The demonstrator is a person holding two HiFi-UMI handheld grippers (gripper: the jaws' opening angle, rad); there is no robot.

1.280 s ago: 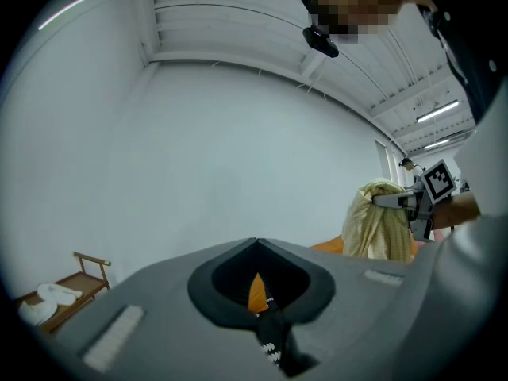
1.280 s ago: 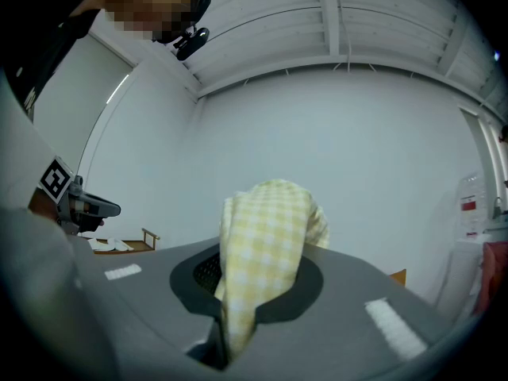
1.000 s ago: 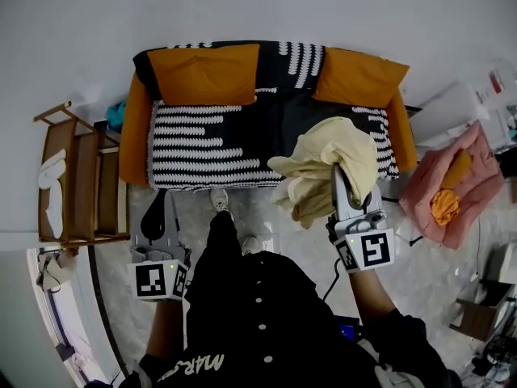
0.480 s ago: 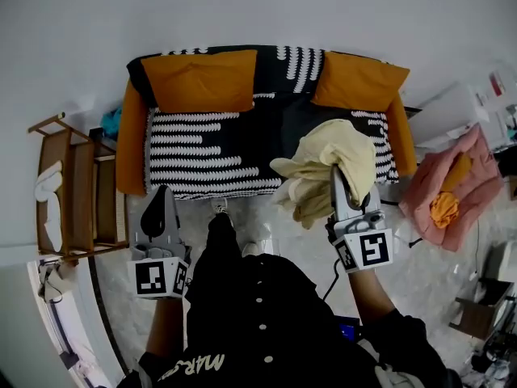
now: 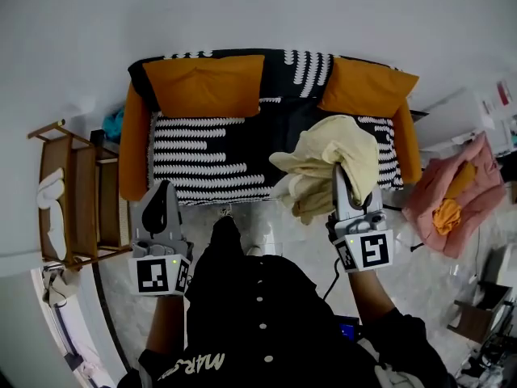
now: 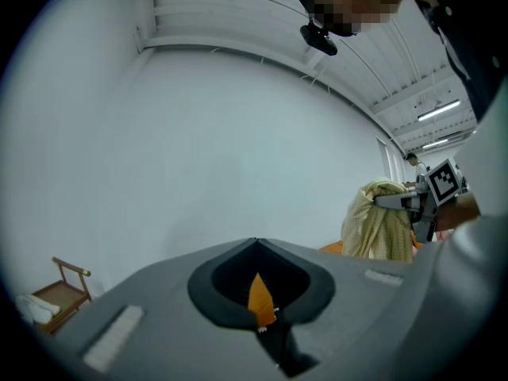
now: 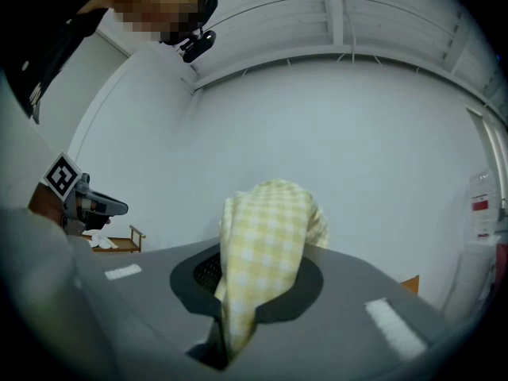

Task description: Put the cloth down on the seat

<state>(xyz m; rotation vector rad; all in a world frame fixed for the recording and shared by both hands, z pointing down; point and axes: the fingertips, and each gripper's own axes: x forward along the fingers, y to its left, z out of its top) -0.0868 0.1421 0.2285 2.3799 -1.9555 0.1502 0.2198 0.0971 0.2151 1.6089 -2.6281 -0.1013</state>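
**Cloth held short of the sofa.** A pale yellow checked cloth [image 5: 327,164] is gripped in the right gripper [image 5: 342,183], whose jaws are clamped on a bunched fold of it. It is held in front of a sofa's black-and-white patterned seat [image 5: 202,156].

The step in hand is judged to be the carry to the seat, as the cloth has not yet been laid down. Most of the fabric is mounded over and beyond the jaw tips, with loose folds draped to either side and below them. In the right gripper view a strip of the fabric [image 7: 262,252] is seen running back into the throat between the jaws, so the tips are covered.

In the head view the bundle is seen against the seat's right end, ahead of the jaws and short of the right-hand orange cushion [image 5: 367,83]. Its height above the cover cannot be told.

The left gripper [image 5: 163,192] is held well apart from the cloth, off to the side near the seat's left front corner. Its jaws are closed together on nothing.

The next move is judged to call for the right jaws to be carried forward over the seat and lowered until the hanging folds rest on the cover. Only then should they be parted. Since fabric is wrapped over the tips, a snag on release is to be expected.
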